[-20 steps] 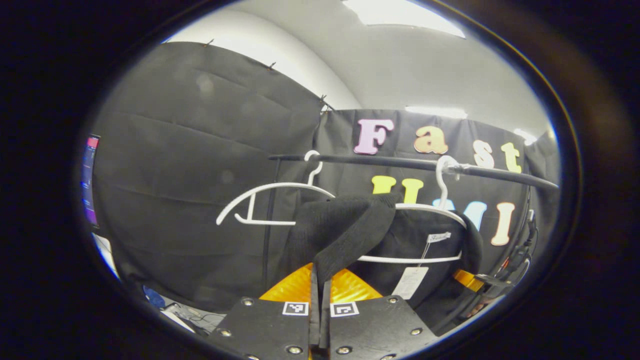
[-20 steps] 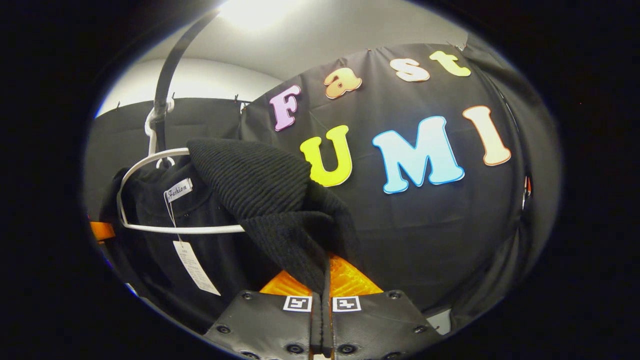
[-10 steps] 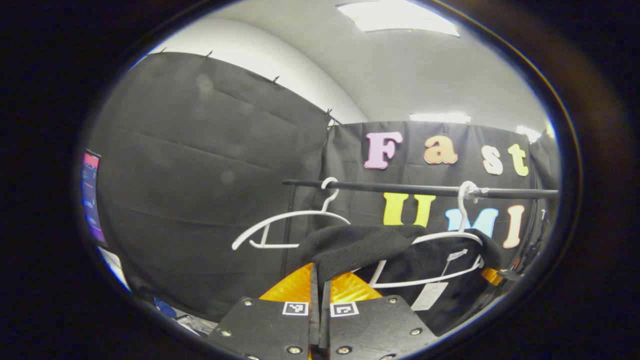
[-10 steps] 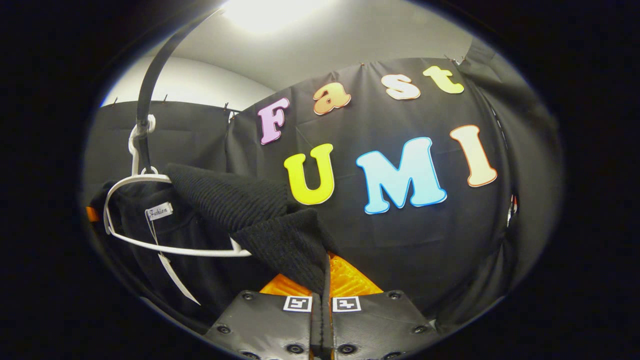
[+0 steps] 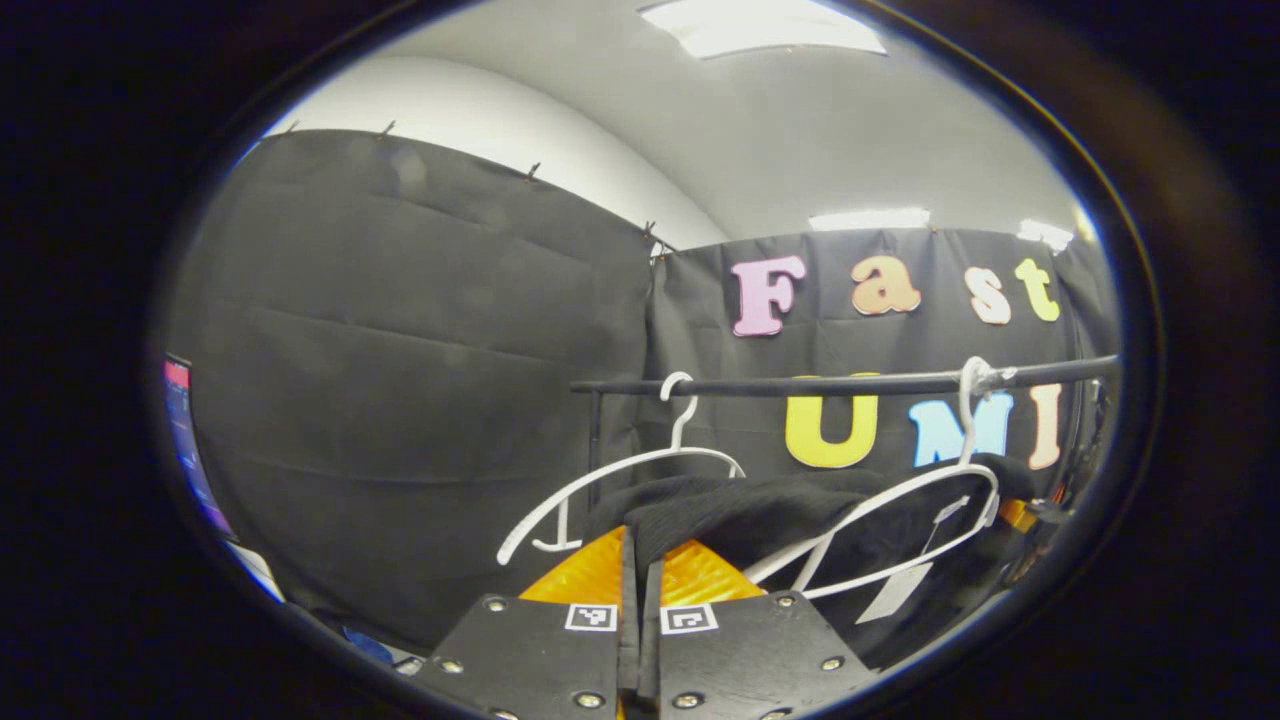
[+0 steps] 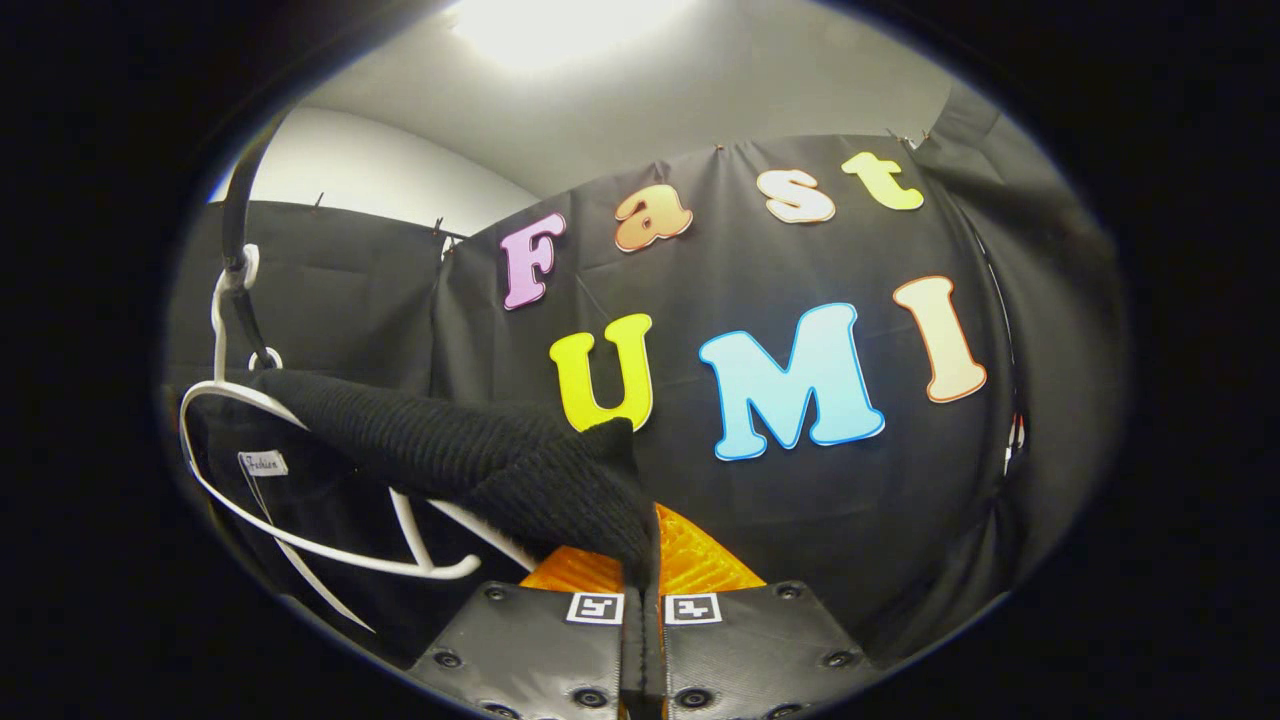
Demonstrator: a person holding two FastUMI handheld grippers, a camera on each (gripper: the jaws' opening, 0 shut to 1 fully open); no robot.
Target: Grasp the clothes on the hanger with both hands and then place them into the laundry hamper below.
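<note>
A black knitted garment [image 5: 760, 510] hangs off a white hanger [image 5: 900, 525] on the black rail [image 5: 850, 383]. My left gripper [image 5: 638, 560] is shut on a fold of its shoulder, and the cloth stretches from the fingers to the hanger. In the right gripper view the same black garment [image 6: 480, 460] runs from the tilted white hanger [image 6: 300, 520] down into my right gripper [image 6: 642, 575], which is shut on its other shoulder. A white tag [image 5: 893, 593] dangles from the collar. The hamper is out of sight.
A second, bare white hanger [image 5: 620, 475] hangs on the rail to the left of the loaded one. The rail's upright post [image 5: 595, 440] stands behind it. Black booth cloth closes the back and the left side.
Both grippers have pulled the garment's shoulders toward me and lower. The cloth now lies flatter and the loaded hanger has tipped and swung, with the rail sitting lower in the left view.
</note>
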